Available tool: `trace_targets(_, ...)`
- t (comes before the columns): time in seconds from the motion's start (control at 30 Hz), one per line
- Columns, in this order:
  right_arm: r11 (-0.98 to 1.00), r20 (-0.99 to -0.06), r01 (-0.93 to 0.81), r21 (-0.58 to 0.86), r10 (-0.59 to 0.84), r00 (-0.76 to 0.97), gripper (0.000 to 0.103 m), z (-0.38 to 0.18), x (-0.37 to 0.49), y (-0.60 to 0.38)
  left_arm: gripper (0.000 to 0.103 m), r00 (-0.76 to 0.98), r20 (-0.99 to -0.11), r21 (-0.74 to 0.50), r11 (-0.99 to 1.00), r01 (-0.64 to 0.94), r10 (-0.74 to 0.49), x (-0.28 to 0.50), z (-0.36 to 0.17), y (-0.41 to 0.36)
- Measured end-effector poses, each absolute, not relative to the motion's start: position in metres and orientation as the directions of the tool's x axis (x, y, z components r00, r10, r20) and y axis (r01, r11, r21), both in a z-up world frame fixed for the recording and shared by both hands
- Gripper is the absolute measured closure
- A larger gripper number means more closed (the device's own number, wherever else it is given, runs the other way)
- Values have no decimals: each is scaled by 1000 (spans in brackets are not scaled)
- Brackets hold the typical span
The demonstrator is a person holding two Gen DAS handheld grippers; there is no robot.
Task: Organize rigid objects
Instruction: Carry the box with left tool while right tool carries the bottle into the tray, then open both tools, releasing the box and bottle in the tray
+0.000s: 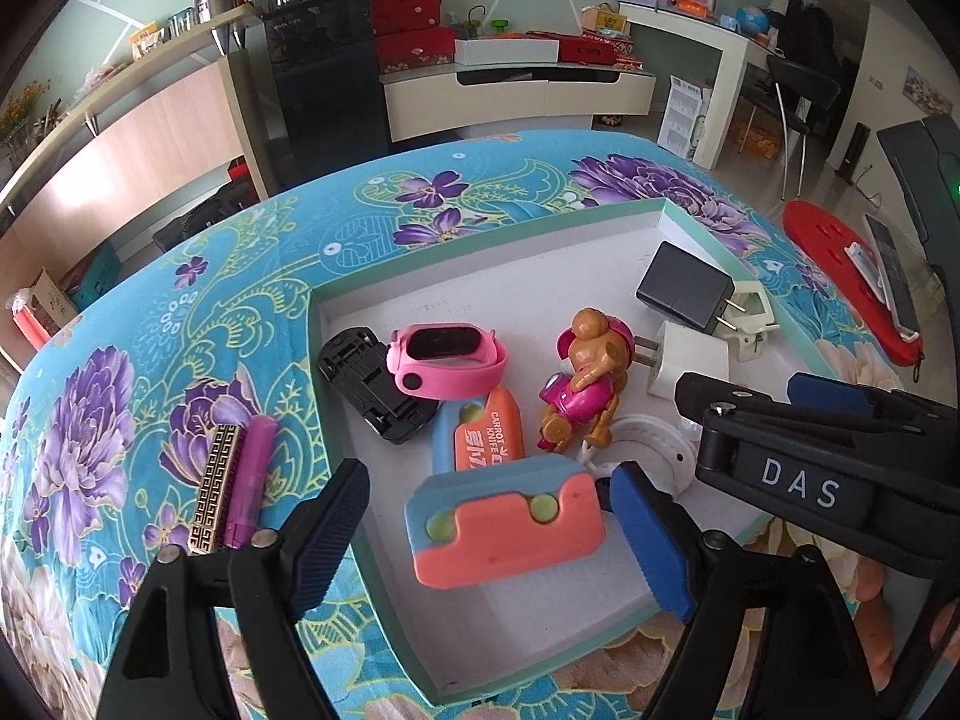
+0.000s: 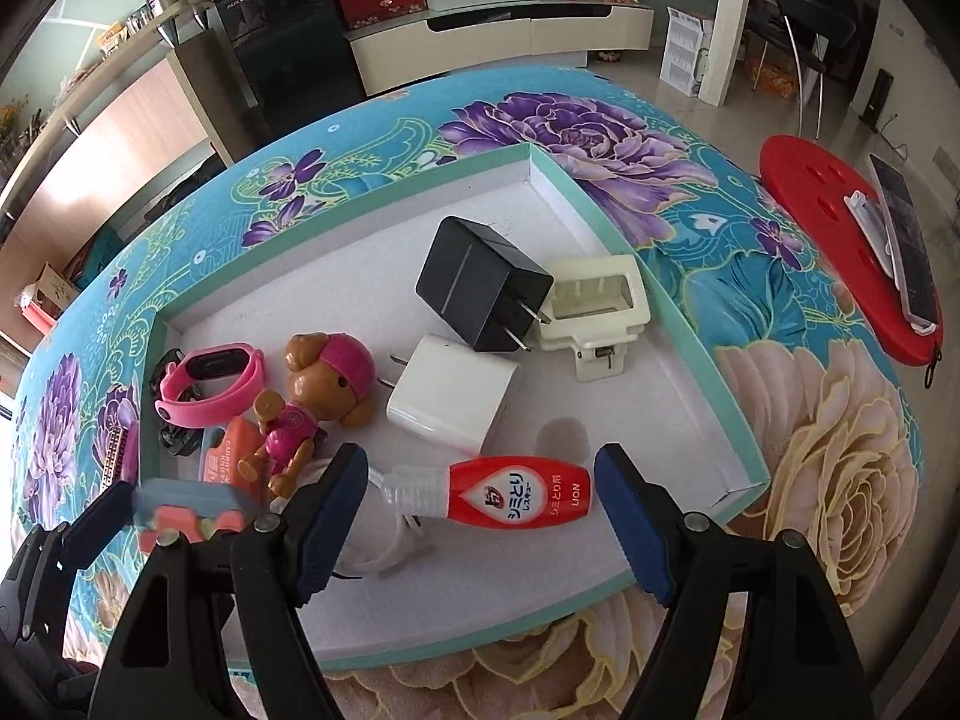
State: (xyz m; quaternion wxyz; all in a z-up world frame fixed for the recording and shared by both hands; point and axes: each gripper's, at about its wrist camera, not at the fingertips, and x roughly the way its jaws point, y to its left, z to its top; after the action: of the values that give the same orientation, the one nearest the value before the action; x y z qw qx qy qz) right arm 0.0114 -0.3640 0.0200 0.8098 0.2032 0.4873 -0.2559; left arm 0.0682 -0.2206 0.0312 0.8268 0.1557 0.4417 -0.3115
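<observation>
One floral tablecloth (image 1: pixel 240 240), cluttered room

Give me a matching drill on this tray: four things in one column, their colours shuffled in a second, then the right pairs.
Things:
1. smartwatch
2. larger charger
3. smaller charger
4. stain remover bottle

Colours:
A. white
B. red with a clear tip
C. pink
D. black

Pairs: 1-C, 2-D, 3-A, 4-B
</observation>
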Motion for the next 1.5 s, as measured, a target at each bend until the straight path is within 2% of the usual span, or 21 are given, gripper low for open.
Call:
trace_targets(0.2, 800, -881, 596, 77, -224, 416, 21, 27, 14, -360, 16, 445, -813, -22, 784, 620, -375, 75, 40, -206)
trace_targets(0.3, 804, -879, 589, 76, -225, 420, 21, 28, 16, -358, 7, 474, -807, -22, 819, 573, -353, 86, 42, -192)
trace_targets(0.67, 820, -870, 564, 96, -206, 448, 21, 30, 21, -350, 6, 537, -810, -50, 940, 337, -236, 123, 37, -133)
trace_targets(0.73, 821, -863, 561, 105, -205, 462, 21, 32, 22, -349, 0, 543, -811, -42, 947, 319, -219, 125, 35, -130)
trace_targets(0.8, 822, -857, 560, 106, -210, 470, 20, 33, 22, -348, 0, 546, -811, -38, 950, 310, -211, 125, 35, -129)
trace_targets(0.9, 824, -852, 555, 112, -208, 481, 3, 34, 23, -347, 0, 545, -813, -36, 951, 307, -207, 126, 34, -129)
trace_targets(1.3, 819, -851, 559, 129, -198, 486, 3, 33, 25, -346, 0, 564, -803, -44, 963, 266, -192, 130, 39, -115)
trace_targets(1.5, 846, -828, 517, 133, -191, 527, 3, 47, 30, -327, 0, 591, -790, -59, 980, 191, -163, 136, 46, -86)
